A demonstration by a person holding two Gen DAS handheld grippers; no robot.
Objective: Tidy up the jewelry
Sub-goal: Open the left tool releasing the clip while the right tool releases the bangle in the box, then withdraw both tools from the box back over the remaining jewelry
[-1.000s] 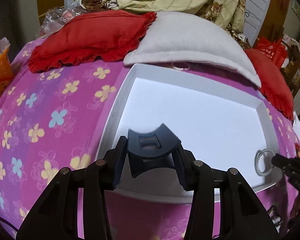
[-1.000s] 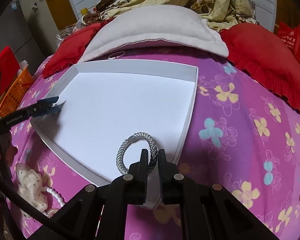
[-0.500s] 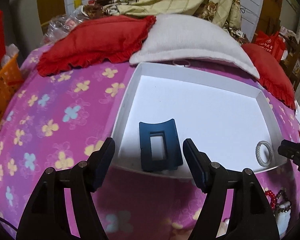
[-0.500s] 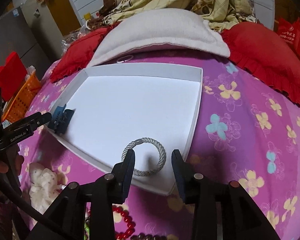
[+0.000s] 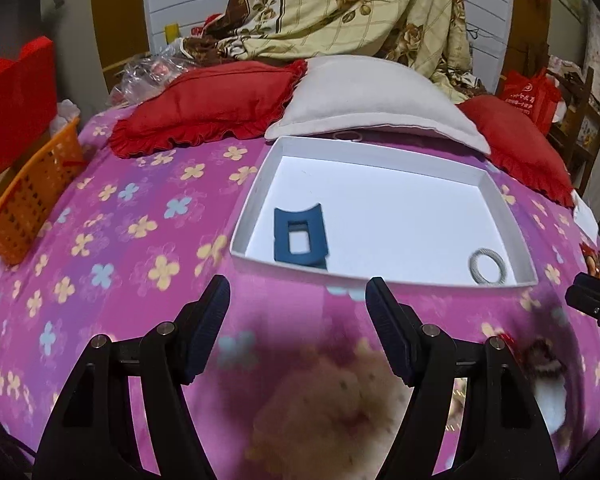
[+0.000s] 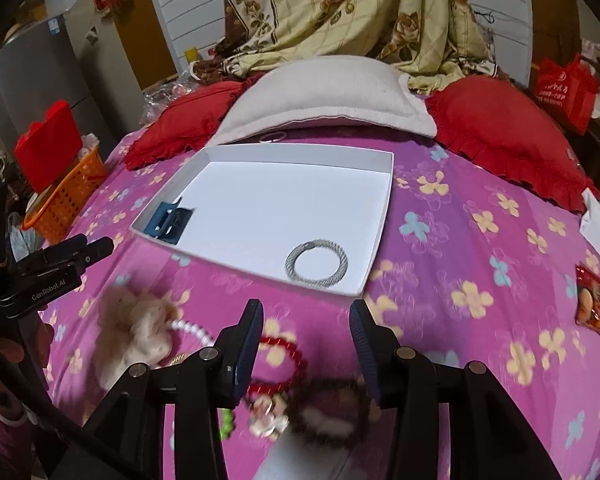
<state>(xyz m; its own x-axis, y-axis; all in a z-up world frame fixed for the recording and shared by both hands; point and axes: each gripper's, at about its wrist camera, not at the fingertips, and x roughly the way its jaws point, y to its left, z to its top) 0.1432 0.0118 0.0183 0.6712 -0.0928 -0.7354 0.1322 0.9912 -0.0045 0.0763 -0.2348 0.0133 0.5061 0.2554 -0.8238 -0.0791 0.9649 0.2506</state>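
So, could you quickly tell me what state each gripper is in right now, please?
Left gripper: open, holding nothing, above the pink bedspread.
Right gripper: open, holding nothing, above the red bead bracelet.

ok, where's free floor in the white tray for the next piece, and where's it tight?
White tray: bare from the middle to the far wall, plus the strip between blue hair clip and grey ring. Taken: both near corners. Crowded: the bedspread in front, with red bead bracelet and cream scrunchie.
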